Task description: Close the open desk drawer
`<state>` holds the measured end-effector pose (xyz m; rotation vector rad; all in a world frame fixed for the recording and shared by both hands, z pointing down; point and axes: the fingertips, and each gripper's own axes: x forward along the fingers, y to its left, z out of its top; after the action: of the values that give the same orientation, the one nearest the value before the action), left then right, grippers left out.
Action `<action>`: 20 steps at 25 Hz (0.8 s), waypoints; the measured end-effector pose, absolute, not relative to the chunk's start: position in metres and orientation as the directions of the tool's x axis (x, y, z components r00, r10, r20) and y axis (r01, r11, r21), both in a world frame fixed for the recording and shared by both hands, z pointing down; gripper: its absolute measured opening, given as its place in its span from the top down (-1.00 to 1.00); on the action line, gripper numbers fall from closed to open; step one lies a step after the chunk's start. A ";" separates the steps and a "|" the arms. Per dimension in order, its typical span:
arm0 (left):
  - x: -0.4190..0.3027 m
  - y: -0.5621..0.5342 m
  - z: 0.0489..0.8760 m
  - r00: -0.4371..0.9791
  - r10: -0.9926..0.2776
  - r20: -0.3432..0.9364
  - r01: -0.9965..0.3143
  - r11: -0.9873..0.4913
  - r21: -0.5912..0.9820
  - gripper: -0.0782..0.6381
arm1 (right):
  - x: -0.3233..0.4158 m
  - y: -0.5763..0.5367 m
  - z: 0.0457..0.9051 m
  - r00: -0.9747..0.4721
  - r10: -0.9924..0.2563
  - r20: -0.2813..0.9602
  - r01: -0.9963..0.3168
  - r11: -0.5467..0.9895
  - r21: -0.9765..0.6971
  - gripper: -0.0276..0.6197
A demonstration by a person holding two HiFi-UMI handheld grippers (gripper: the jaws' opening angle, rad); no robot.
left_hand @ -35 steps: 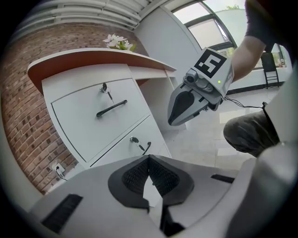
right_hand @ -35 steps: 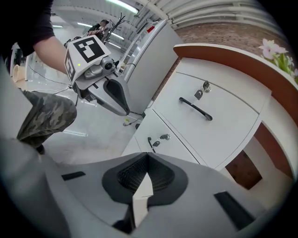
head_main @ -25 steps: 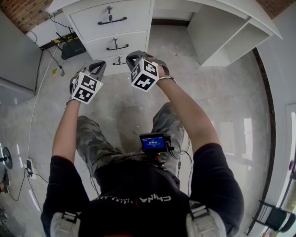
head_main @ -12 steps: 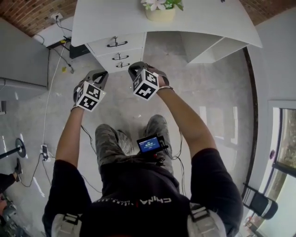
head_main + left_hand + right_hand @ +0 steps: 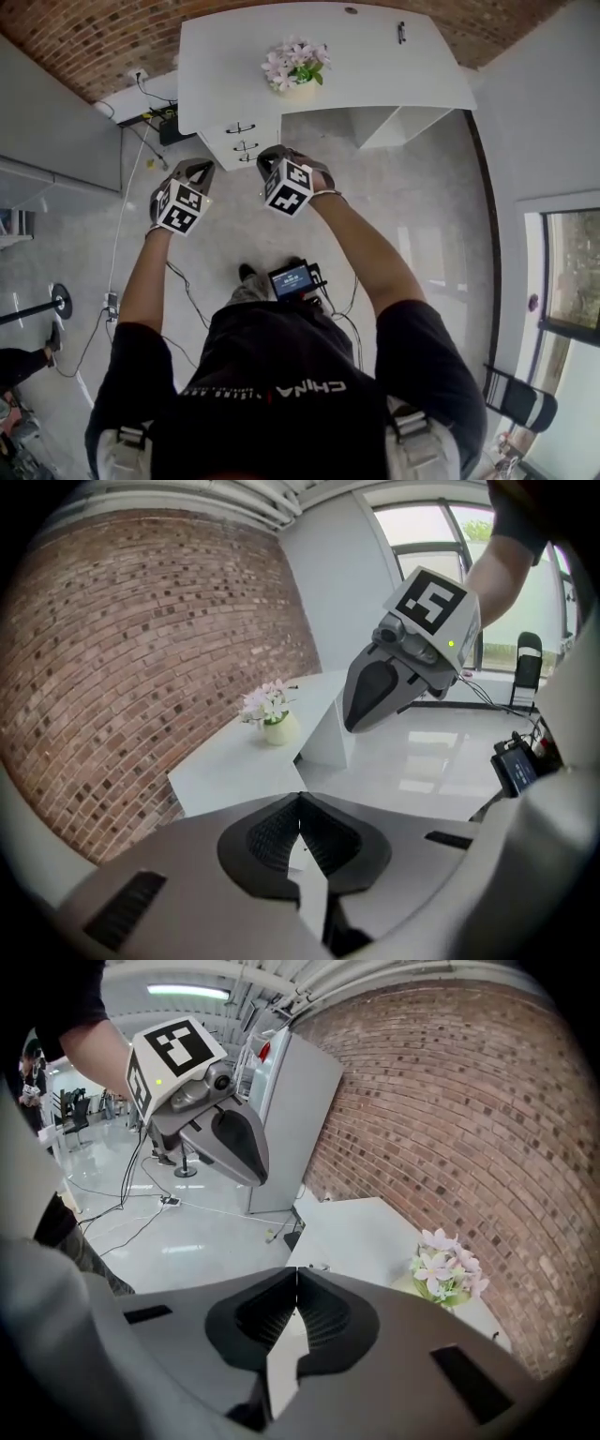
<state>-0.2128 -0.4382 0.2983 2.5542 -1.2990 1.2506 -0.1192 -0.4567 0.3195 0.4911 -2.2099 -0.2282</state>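
I have my left gripper (image 5: 300,803) with its jaws pressed together on nothing; my right gripper (image 5: 296,1279) is the same, empty; the desk drawers (image 5: 243,142) sit flush under the white tabletop (image 5: 375,66), just beyond both grippers; a flower pot (image 5: 298,75) stands on top.

White desk (image 5: 375,66) is recorded standing against the brick wall (image 5: 84,37). Two items are noted on its top. A potted plant (image 5: 298,73) with pale pink flowers is placed left of centre. A small dark object (image 5: 401,33), not identifiable, lies near the back right. Glossy grey floor (image 5: 422,206) is seen below. Cables (image 5: 123,225) and a power strip (image 5: 111,305) lie on it, left of the desk.
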 end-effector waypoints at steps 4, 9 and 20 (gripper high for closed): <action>-0.203 -0.426 0.285 0.357 -0.682 0.638 -0.697 -0.649 -0.304 0.75 | -0.102 -0.444 0.315 -0.555 -0.439 0.707 -0.295 0.898 0.327 0.87; -0.186 -0.422 0.277 0.350 -0.702 0.620 -0.706 -0.633 -0.318 0.75 | -0.090 -0.437 0.307 -0.578 -0.445 0.685 -0.311 0.895 0.319 0.87; -0.160 -0.368 0.291 0.273 -0.680 0.680 -0.773 -0.576 -0.266 0.75 | -0.070 -0.414 0.300 -0.639 -0.408 0.652 -0.238 0.911 0.337 0.87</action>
<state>-0.1597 -0.3681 0.2906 2.4104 -1.3832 1.1923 -0.0700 -0.4142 0.3005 0.4580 -2.2889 -0.2810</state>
